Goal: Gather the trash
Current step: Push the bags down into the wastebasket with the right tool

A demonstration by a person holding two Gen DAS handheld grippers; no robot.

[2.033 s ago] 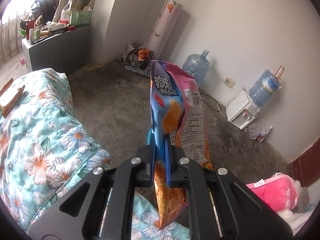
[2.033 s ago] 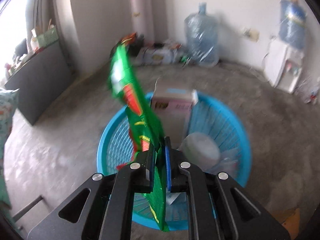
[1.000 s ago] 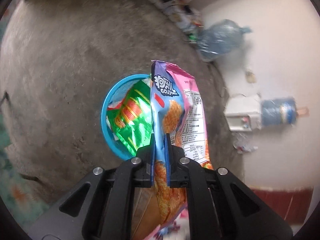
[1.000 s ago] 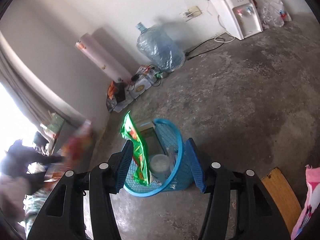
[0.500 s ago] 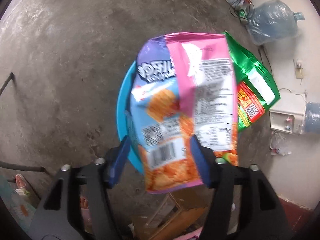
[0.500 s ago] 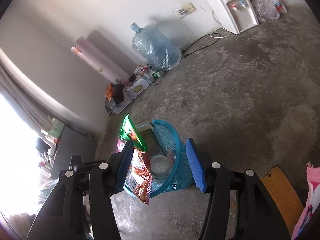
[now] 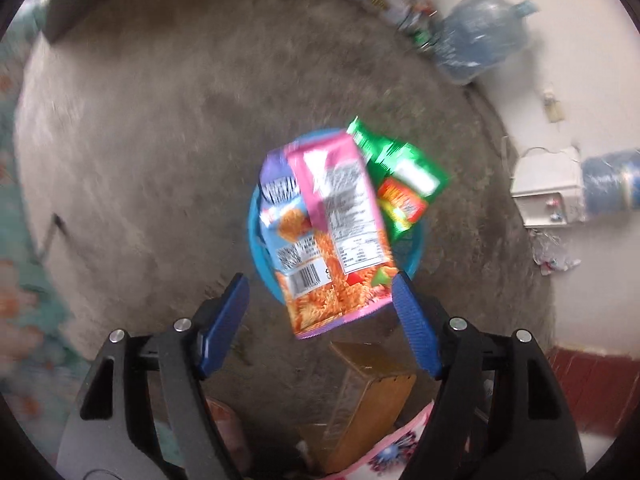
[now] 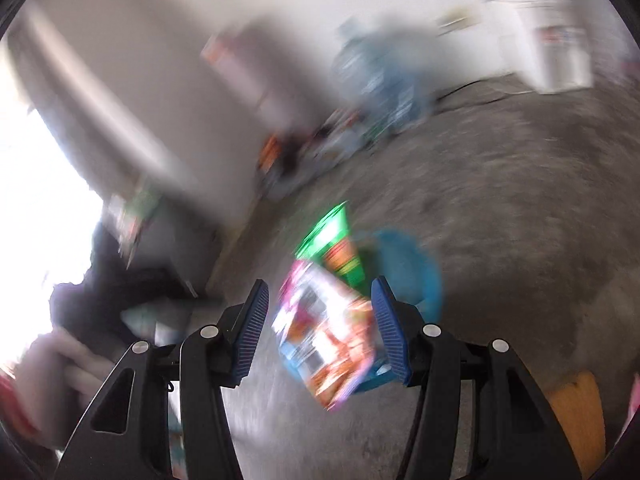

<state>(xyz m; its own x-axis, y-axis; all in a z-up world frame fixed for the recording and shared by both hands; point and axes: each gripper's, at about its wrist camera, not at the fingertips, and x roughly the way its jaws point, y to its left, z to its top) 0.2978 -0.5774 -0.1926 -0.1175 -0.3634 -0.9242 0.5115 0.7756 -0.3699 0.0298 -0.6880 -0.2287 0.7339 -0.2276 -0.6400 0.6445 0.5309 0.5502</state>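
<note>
A blue round basket [image 7: 256, 236] stands on the concrete floor. A pink and orange snack bag [image 7: 332, 236] lies across its top, free of my fingers. A green snack bag [image 7: 400, 168] sticks out behind it. My left gripper [image 7: 320, 320] is open and empty just above the basket's near side. The right wrist view is blurred: my right gripper [image 8: 320, 328] is open and empty, with the pink bag [image 8: 324, 340], the green bag [image 8: 336, 244] and the basket [image 8: 416, 264] beyond it.
A cardboard box [image 7: 368, 396] lies on the floor near my left gripper. Water jugs [image 7: 476, 44] and a white dispenser [image 7: 548, 192] stand along the wall. Floral bedding [image 7: 16, 280] is at the left edge.
My left gripper opened and let go of the pink snack bag, which dropped onto the basket. Earlier my right gripper released the green bag into the basket. The right gripper is now swinging fast.
</note>
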